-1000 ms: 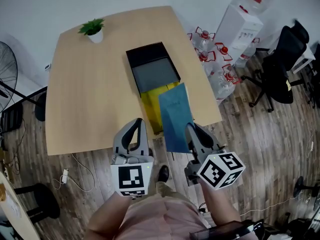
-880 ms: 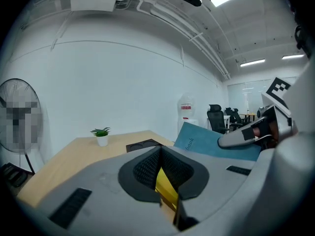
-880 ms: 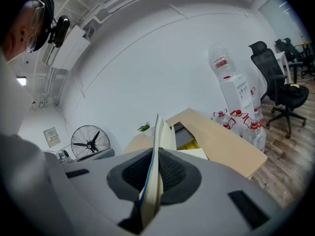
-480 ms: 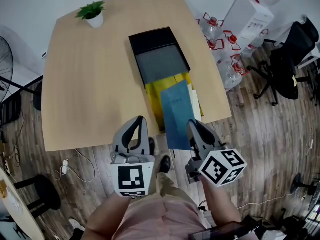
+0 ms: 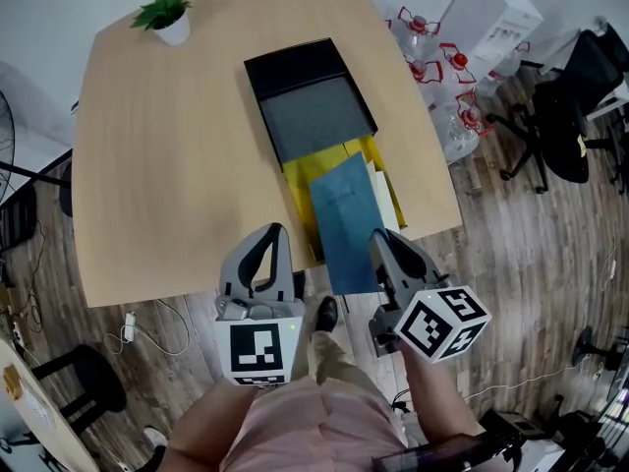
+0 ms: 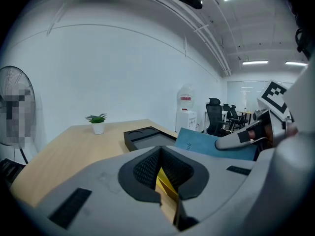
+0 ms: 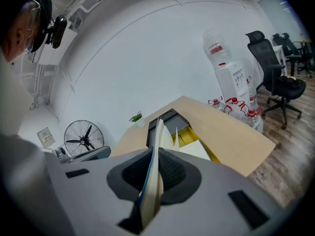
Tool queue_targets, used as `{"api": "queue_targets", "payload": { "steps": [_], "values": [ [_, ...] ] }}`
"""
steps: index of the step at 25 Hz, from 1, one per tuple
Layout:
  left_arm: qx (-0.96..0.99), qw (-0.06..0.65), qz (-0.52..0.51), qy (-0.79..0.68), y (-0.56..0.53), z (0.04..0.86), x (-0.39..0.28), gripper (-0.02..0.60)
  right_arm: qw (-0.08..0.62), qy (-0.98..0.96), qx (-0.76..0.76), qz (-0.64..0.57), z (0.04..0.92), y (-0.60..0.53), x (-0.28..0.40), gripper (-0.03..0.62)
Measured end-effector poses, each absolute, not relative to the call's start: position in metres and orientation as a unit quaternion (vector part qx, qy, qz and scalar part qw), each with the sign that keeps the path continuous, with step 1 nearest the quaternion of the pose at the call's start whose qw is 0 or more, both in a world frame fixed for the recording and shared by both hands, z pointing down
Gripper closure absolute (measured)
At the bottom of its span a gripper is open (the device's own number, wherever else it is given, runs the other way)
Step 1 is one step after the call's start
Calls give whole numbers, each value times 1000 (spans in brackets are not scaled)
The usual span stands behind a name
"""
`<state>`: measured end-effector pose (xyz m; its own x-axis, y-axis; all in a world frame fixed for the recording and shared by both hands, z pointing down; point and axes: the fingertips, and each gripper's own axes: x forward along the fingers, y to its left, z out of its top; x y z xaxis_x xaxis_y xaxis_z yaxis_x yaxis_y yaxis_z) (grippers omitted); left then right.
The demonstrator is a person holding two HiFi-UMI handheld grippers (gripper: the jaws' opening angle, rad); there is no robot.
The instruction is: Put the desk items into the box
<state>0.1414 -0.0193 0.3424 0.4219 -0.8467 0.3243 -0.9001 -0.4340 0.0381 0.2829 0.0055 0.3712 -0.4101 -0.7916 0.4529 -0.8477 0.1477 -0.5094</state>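
A black box [image 5: 310, 96] stands open on the wooden table [image 5: 167, 165], with a yellow folder [image 5: 300, 180] lying against its near end. My right gripper [image 5: 381, 241] is shut on the near edge of a blue book [image 5: 346, 219], which hangs flat over the folder and the table's front edge. In the right gripper view the blue book [image 7: 156, 146] stands edge-on between the pads, pointing at the black box [image 7: 170, 118]. My left gripper [image 5: 270, 236] is shut on nothing, left of the book, beyond the table's front edge. The left gripper view shows the blue book [image 6: 206, 144] at right.
A small potted plant [image 5: 162, 16] stands at the table's far left corner. White sheets [image 7: 197, 149] lie beside the yellow folder [image 7: 189, 136]. Water bottles [image 5: 442, 77], a dispenser [image 5: 491, 18] and an office chair [image 5: 575, 106] stand right of the table, a fan [image 7: 87, 137] to its left.
The head view has drawn closer over the table, so box and folder look larger. The right gripper still holds the blue book just short of the box; the left gripper keeps its pose.
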Motion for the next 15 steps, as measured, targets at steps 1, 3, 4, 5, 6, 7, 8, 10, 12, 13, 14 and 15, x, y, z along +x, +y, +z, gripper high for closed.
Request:
{"api": "queue_targets", "payload": {
  "steps": [1, 3, 4, 5, 6, 7, 8, 10, 12, 13, 14, 15],
  "values": [
    [838, 105, 129, -520, -21, 343, 143, 569, 41, -755, 544, 365, 373, 3, 284, 565],
    [842, 104, 132, -513, -26, 345, 146, 569, 46, -750, 550, 366, 377, 0, 288, 565],
    [844, 103, 134, -509, -28, 346, 148, 569, 48, -747, 553, 367, 379, -2, 290, 565],
    [845, 103, 136, -507, -30, 347, 149, 569, 52, -744, 556, 368, 382, -4, 293, 565],
    [846, 104, 135, -505, -32, 347, 150, 569, 55, -741, 558, 370, 385, -5, 296, 563],
    [846, 107, 135, -504, -35, 348, 152, 569, 59, -738, 561, 371, 388, -7, 299, 563],
    [847, 109, 136, -503, -37, 349, 153, 569, 64, -734, 563, 373, 391, -9, 302, 563],
    [847, 114, 139, -500, -43, 352, 154, 569, 72, -728, 568, 377, 398, -13, 308, 562],
    [847, 121, 140, -498, -49, 356, 154, 569, 81, -722, 570, 383, 406, -17, 312, 559],
    [847, 124, 141, -497, -51, 358, 155, 569, 87, -720, 570, 387, 411, -18, 313, 556],
    [849, 124, 142, -494, -53, 359, 156, 569, 92, -718, 569, 391, 416, -19, 313, 553],
    [851, 123, 144, -491, -54, 360, 157, 569, 97, -715, 568, 394, 420, -20, 313, 550]
  ]
}}
